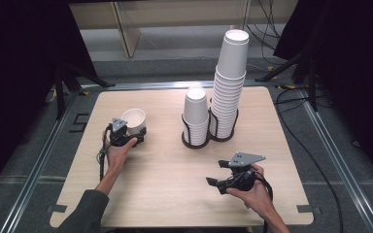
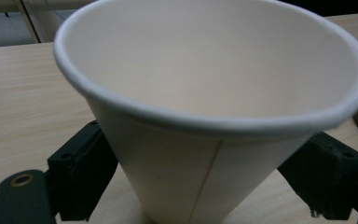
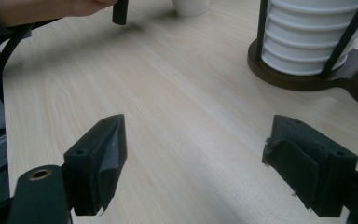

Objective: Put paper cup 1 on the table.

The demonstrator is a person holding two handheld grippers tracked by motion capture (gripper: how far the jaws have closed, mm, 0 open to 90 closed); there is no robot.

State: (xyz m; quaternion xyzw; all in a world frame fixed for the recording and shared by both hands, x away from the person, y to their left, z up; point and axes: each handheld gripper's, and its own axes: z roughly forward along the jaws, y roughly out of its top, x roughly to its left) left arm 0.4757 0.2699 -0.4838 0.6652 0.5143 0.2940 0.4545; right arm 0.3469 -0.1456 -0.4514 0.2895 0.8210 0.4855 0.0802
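White paper cup [image 2: 205, 140], upright, clamped in left claw [image 2: 205, 186]

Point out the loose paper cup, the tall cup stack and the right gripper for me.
Paper cup [image 2: 223, 177], left gripper view, on its side wall.
Tall cup stack [image 1: 233, 53], high view, on the top cup's wall.
Right gripper [image 3: 193, 168], right gripper view, midway between its fingertips.

In the left gripper view the paper cup [image 2: 214, 121] has its base cut off by the bottom edge. In the right gripper view the cup stack [image 3: 307, 42] loses its top, and the far cup [image 3: 191, 7] shows just its foot.
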